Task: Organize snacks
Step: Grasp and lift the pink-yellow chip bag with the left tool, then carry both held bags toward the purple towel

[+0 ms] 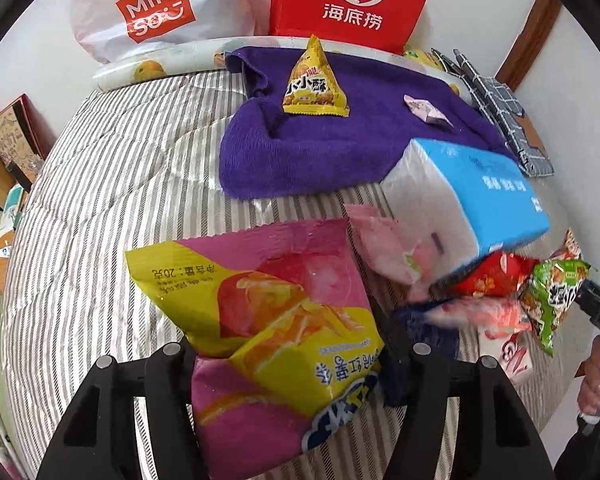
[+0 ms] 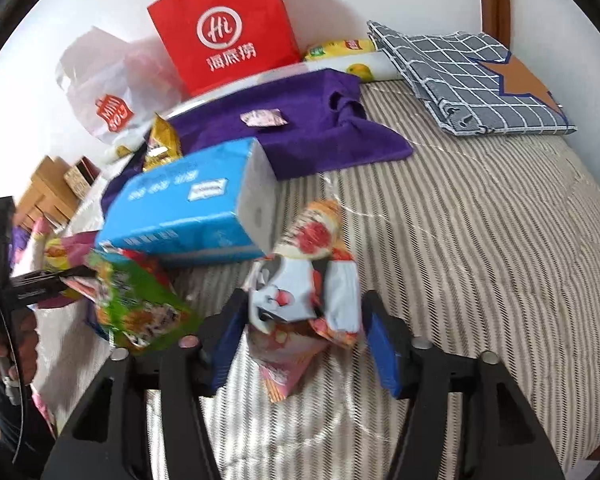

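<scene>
A pink and yellow chip bag [image 1: 276, 320] sits between the fingers of my left gripper [image 1: 290, 354], and both pads press on its sides. In the right wrist view, my right gripper [image 2: 304, 296] stands open. A blurred white and red snack packet [image 2: 308, 280] hangs loose between its blue pads [image 2: 384, 352], with a gap on each side. A green snack packet [image 2: 140, 308] lies left of it, below a blue tissue pack [image 2: 188, 208]. A yellow triangular snack [image 1: 314, 84] and a small pink packet [image 1: 426, 114] rest on a purple towel [image 1: 320, 148].
All of this lies on a striped bedcover [image 2: 460, 240]. A red paper bag [image 1: 356, 0] and a white plastic bag [image 1: 152, 12] stand against the back wall. Red [image 1: 492, 280] and pink [image 1: 392, 248] packets lie under the tissue pack. A grey checked cloth [image 2: 472, 80] lies far right.
</scene>
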